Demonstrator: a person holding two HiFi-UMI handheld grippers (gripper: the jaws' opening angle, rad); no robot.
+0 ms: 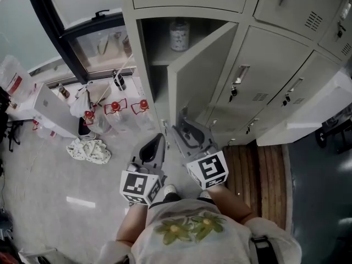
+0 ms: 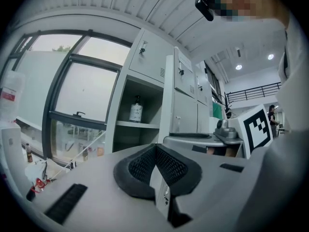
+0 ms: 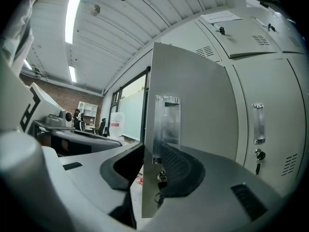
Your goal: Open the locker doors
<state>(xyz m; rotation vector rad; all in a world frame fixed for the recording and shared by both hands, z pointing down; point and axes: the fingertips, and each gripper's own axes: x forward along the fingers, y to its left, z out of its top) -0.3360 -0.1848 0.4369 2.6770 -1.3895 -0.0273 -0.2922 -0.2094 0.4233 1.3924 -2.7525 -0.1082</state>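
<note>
The grey locker door [image 1: 201,70] stands swung partway open, and its compartment holds a white bottle [image 1: 179,36] on a shelf. My right gripper [image 1: 184,126] is at the door's lower free edge. In the right gripper view the door [image 3: 188,95] runs between the jaws, and both dark pads [image 3: 186,170] of the right gripper [image 3: 152,170] press its edge just below the metal handle plate [image 3: 167,122]. My left gripper [image 1: 159,139] hangs beside it, left of the door, touching nothing. Its pads [image 2: 166,166] meet at the tip, so the left gripper [image 2: 154,151] is shut and empty. The left gripper view also shows the bottle [image 2: 136,112].
Closed lockers [image 1: 264,65] with handles and keys fill the right side. A window [image 1: 82,15] is at the left, with red-capped bottles [image 1: 115,108] and a crumpled cloth [image 1: 91,150] on the floor below. Wooden planks [image 1: 258,169] lie by the lockers' foot.
</note>
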